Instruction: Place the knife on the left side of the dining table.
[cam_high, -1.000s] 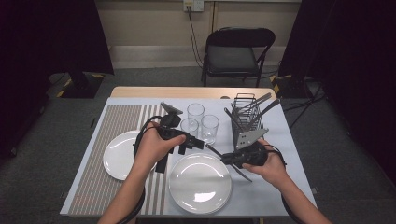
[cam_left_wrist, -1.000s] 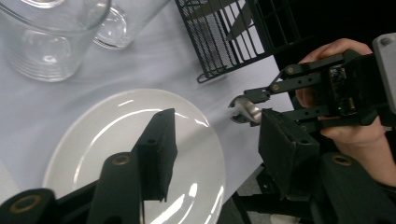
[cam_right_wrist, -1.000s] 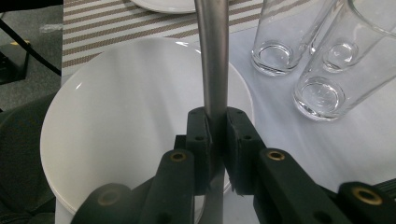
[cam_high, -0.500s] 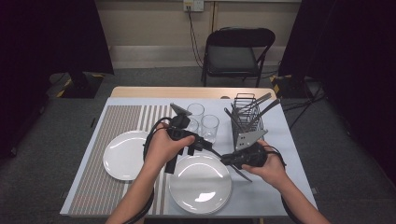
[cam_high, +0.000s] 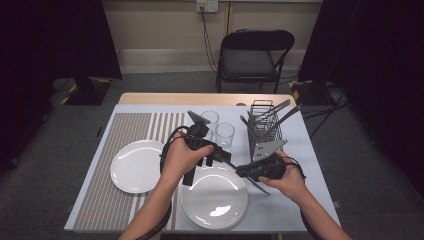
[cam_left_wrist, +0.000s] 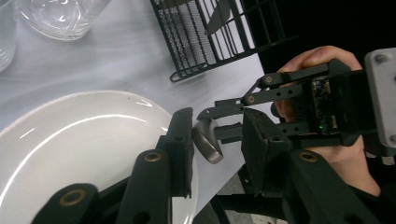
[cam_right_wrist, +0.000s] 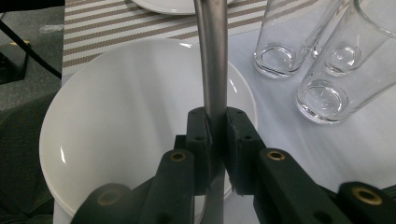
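Dark room with grey carpet, black folding chair (cam_high: 256, 55) behind a table (cam_high: 310, 200) under a pale cloth, striped mat (cam_high: 125, 135) at left. Two white plates (cam_high: 215, 197), two glasses (cam_high: 225, 135), wire caddy (cam_high: 264, 132). Right gripper (cam_right_wrist: 215, 135) clamped on a metal utensil handle (cam_right_wrist: 212, 56) above the near plate; left gripper (cam_left_wrist: 217, 149) just closing, jaws apart around the handle tip, not touching.

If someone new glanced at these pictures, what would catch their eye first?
The two tools meeting above the front white plate: the right tool clamps a metal utensil, whose handle end sits between the left tool jaws, which have just been closing. Behind stand clear glasses and a black wire caddy.
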